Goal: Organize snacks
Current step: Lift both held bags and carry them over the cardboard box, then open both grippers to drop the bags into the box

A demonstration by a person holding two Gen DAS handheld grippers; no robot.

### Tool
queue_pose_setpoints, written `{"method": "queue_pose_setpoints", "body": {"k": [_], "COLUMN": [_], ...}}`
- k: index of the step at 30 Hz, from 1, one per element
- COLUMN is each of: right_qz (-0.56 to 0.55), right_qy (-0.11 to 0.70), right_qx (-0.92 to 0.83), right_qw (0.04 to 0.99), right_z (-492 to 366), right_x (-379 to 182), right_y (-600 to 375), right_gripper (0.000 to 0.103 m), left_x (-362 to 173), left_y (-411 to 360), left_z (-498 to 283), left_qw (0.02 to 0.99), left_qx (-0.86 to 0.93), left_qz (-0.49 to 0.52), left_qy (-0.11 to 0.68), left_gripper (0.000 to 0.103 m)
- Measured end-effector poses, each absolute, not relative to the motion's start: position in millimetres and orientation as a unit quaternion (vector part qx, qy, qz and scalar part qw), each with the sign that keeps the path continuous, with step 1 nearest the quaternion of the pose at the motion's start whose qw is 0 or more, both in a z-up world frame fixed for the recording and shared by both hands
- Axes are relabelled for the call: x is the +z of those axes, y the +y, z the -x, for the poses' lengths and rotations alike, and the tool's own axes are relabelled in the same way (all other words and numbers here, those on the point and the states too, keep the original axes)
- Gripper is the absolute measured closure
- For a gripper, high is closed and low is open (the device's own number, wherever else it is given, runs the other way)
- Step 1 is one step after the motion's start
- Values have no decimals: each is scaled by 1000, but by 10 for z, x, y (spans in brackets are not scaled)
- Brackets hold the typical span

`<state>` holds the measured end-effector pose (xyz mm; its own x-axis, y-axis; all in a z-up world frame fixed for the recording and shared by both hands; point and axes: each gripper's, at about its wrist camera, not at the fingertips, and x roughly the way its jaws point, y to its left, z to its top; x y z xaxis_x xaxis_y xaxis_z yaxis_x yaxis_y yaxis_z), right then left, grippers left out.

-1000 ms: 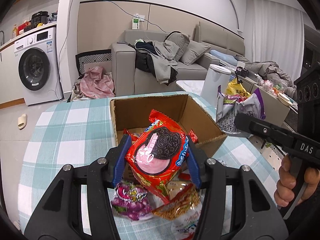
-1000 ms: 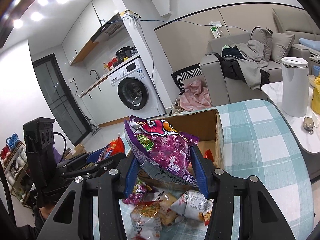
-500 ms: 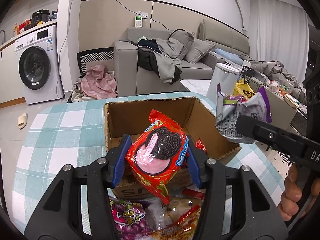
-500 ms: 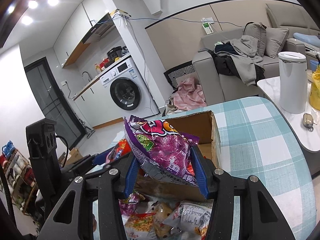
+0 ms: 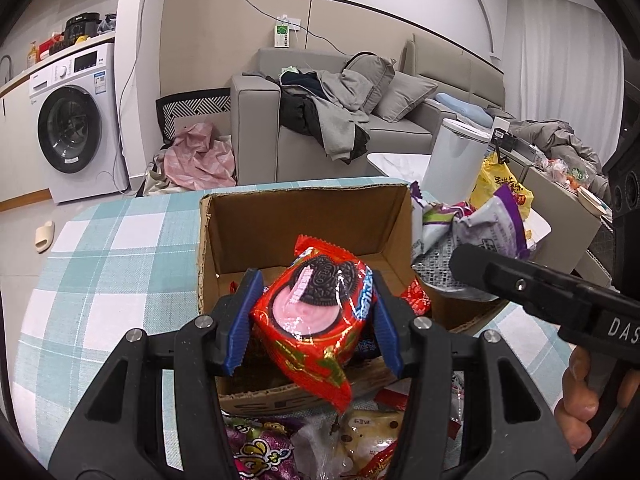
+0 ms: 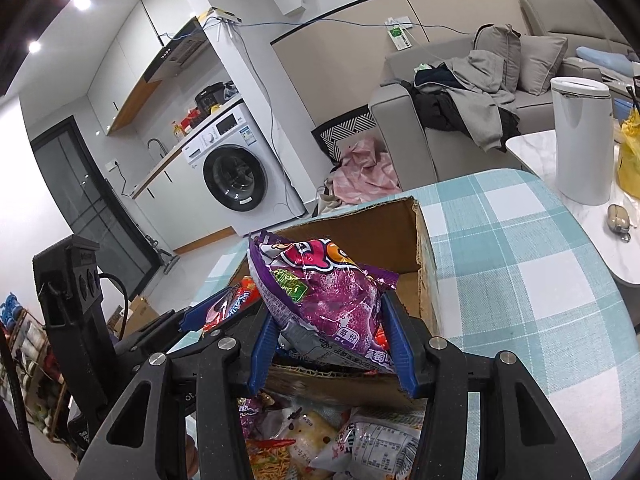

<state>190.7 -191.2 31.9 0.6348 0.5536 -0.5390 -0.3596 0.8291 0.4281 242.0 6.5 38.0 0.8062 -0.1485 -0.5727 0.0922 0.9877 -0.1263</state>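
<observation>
My left gripper (image 5: 312, 320) is shut on a red Oreo pack (image 5: 316, 316) and holds it above the near edge of an open cardboard box (image 5: 304, 216). My right gripper (image 6: 332, 340) is shut on a purple snack bag (image 6: 320, 296), also above the box's near edge (image 6: 424, 260). The purple bag (image 5: 480, 224) shows right of the box in the left wrist view, and the left gripper with the Oreo pack (image 6: 228, 308) shows at left in the right wrist view. Several loose snack packs (image 6: 320, 440) lie on the table in front of the box.
The box stands on a round table with a teal checked cloth (image 5: 100, 264). A few red packs lie inside the box (image 5: 414, 296). Beyond are a sofa (image 5: 320, 120), a washing machine (image 5: 72, 128), a white bin (image 6: 580, 136) and a white side table (image 6: 600, 216).
Both grippers have moved forward with their packs, from over the loose snack pile to above the box's near edge. The box looms larger in both views.
</observation>
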Motion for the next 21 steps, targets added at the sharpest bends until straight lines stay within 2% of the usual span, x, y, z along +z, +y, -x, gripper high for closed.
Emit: {"method": "queue_pose_setpoints", "body": {"k": [5,7,8,9,11,14,16,18,20,21], "right_qz": [-138,-132,-125,-122,-117,-113,-111,-111,-113,-113], "right_qy": [352,349,347,345,337,333,336,338,336,336], "right_qx": [248,246,244,244,247,243,245,246,250,250], "right_qw": [892,895,897,898,901,904,903,902,901,901], "right_z": [-1984,-1973,-1958,-1949,-1906,-1855,-1818,-1776,-1715,-1691], "right_x": [276,280,288,292,314,335,342,347,358,358], "right_y": [-1870,-1857,-1852,-1856,-1878,-1936,-1981,-2030,-2080,-2100], "right_gripper": [51,47,44,37,35,27,13,9,3,1], "left_x": [340,354,362,364,391,453,484,505,520,531], "left_y": [63,60,58,60,68,82,101,98,116,128], "left_z": [-2458,-2441,-2431,-2427,-2392,-2295,-2200,-2093,-1985,-1921], "left_qw": [950,952,952,952,953,954,956,956,956,957], "left_qx": [-58,-53,-55,-55,-55,-58,-52,-47,-41,-39], "left_qz": [44,37,36,35,36,34,32,27,24,25], "left_qy": [305,300,300,300,296,292,289,290,288,286], "left_gripper": [53,50,44,40,27,20,16,11,1,1]}}
